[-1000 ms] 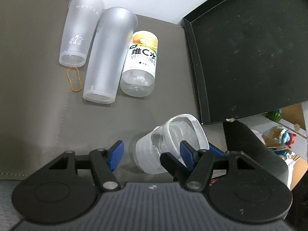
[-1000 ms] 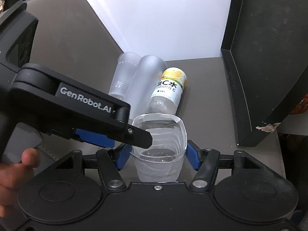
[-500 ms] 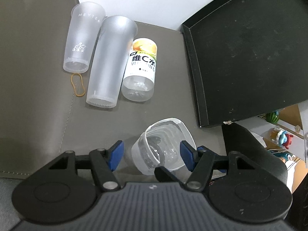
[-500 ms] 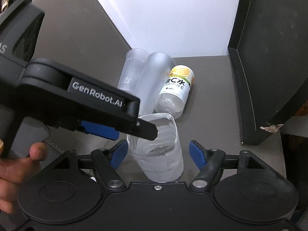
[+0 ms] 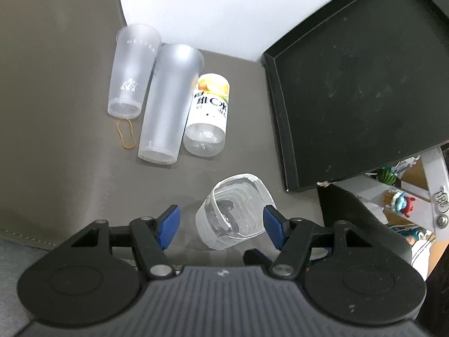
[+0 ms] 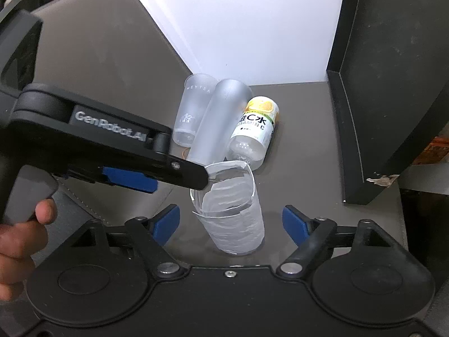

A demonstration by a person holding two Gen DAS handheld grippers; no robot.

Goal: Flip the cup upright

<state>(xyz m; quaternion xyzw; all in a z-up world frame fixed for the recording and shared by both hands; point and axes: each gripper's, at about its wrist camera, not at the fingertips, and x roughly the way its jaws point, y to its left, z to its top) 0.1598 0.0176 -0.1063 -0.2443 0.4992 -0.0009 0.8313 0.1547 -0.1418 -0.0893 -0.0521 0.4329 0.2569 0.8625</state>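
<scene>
Grey matting is carrying the cup (image 6: pixel 233 219) mouth-up between the gaping, empty right gripper (image 6: pixel 231 221) fingers, nearer its left pad, while the left gripper (image 5: pixel 221 224), equally wide and empty, is straddling it.

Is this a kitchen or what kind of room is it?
Probably not a kitchen: more likely a desk or work table indoors. Cups and a bottle lie on a grey mat beside a black tray, with toys on shelves behind.

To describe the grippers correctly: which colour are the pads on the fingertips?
Blue pads on black fingers, seen best in the right wrist view.
</scene>
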